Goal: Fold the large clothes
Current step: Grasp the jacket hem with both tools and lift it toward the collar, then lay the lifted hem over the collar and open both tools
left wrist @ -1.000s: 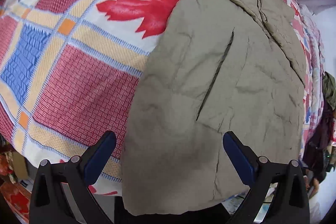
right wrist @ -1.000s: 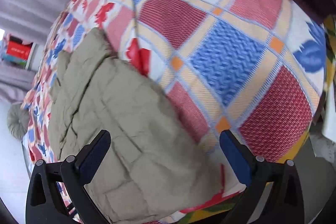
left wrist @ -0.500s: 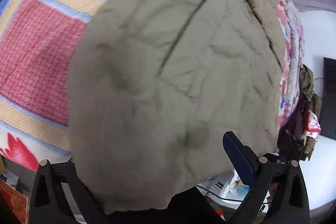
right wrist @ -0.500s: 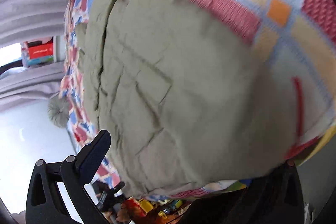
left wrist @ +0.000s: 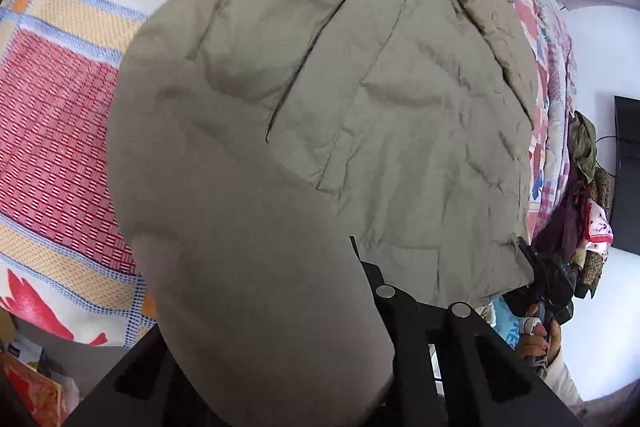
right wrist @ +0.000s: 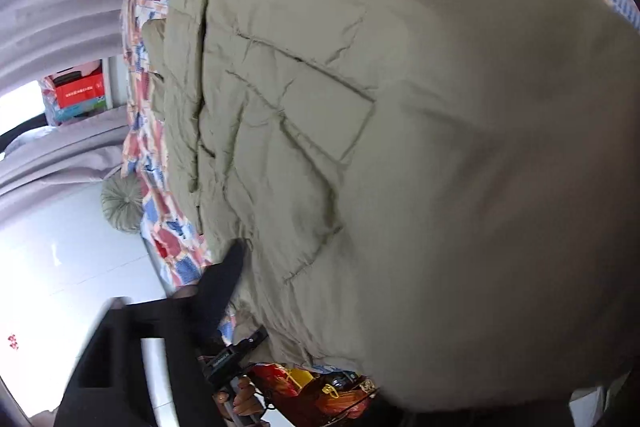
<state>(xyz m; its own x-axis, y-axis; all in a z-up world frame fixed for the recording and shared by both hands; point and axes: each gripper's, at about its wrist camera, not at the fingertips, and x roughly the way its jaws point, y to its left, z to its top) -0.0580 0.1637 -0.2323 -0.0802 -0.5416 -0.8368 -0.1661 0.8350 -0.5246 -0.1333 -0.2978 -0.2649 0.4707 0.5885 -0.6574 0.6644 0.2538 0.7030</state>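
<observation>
An olive quilted jacket point(left wrist: 380, 75) lies on a bed with a red, blue and white patterned cover point(left wrist: 52, 131). In the left wrist view my left gripper point(left wrist: 320, 327) is shut on the jacket's near hem, and a fold of cloth bulges over its left finger. In the right wrist view the jacket point(right wrist: 360, 107) fills most of the frame; my right gripper point(right wrist: 380, 327) is shut on the hem at its other corner, with only its left finger point(right wrist: 228, 275) showing and the right one under cloth.
The bed edge point(left wrist: 80, 331) is just below the left gripper, with bags on the floor point(left wrist: 28, 387). A pile of clothes point(left wrist: 588, 187) hangs at the right. Grey curtains point(right wrist: 60, 7), a round cushion point(right wrist: 122, 201) and white floor point(right wrist: 60, 267) lie left in the right view.
Both grippers moved down to the jacket's hem at the bed edge and closed on it. The cloth now bulges over the fingers.
</observation>
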